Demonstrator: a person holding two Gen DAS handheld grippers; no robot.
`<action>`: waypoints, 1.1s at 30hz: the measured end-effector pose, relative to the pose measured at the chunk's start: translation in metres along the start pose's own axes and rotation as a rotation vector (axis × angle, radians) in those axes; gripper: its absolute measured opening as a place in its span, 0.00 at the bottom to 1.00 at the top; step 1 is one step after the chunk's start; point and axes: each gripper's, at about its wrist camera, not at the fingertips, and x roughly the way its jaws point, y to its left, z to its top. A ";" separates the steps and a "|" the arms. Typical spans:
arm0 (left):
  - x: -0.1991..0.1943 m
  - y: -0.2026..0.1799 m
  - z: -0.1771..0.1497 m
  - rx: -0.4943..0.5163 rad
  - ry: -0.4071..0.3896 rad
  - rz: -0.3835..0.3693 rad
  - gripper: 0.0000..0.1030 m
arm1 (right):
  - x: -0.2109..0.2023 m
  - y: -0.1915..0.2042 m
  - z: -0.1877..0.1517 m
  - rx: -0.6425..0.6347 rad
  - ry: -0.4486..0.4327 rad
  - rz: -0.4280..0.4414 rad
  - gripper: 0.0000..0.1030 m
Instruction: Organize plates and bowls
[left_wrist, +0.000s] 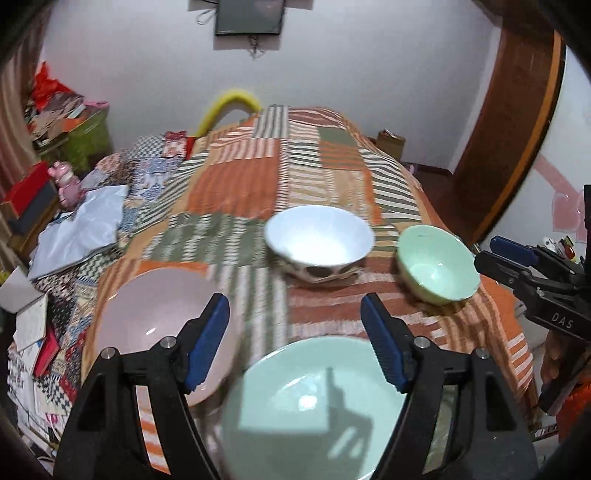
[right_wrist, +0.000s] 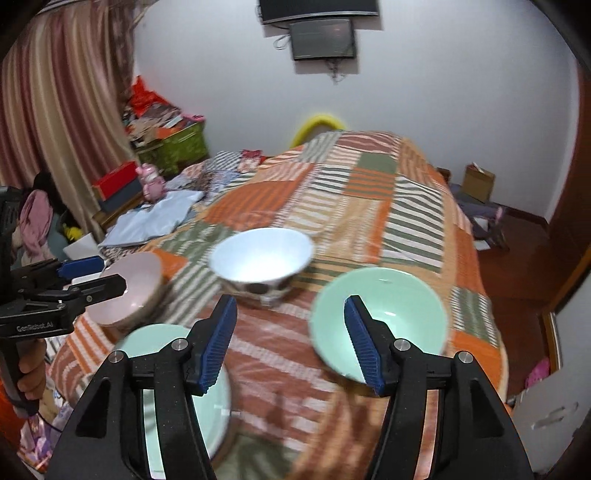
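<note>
Left wrist view: the left gripper (left_wrist: 295, 332) is filling the lower half of the frame, its blue-padded jaws standing spread with nothing between them. Below the jaws, at bottom centre, a pale green plate (left_wrist: 314, 410) is lying on the striped patchwork bedcover (left_wrist: 258, 173). A pink bowl (left_wrist: 159, 321) is sitting at lower left, partly behind the left finger. A white bowl with dark spots (left_wrist: 319, 243) is resting at centre, and a small green bowl (left_wrist: 437, 264) is sitting just to its right. The right gripper (left_wrist: 517, 266) is entering from the right edge.

Right wrist view: the right gripper (right_wrist: 290, 339) is occupying the lower frame, jaws likewise spread and pinching nothing. The small green bowl (right_wrist: 399, 314) is lying at right of centre, partly behind the right finger and tilted toward the camera. The white bowl (right_wrist: 262, 258) is sitting at centre, the pink bowl (right_wrist: 129, 288) at left and the green plate (right_wrist: 207, 402) at lower left. The left gripper (right_wrist: 85, 277), held by a hand (right_wrist: 31, 373), is reaching in from the left edge. Both views are motion-blurred.
</note>
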 end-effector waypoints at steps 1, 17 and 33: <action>0.005 -0.007 0.004 0.005 0.007 -0.008 0.71 | 0.000 -0.009 -0.001 0.011 -0.001 -0.008 0.55; 0.110 -0.104 0.038 0.128 0.121 -0.102 0.71 | 0.031 -0.108 -0.023 0.155 0.065 -0.071 0.55; 0.182 -0.132 0.028 0.163 0.292 -0.150 0.40 | 0.061 -0.128 -0.038 0.200 0.130 0.030 0.40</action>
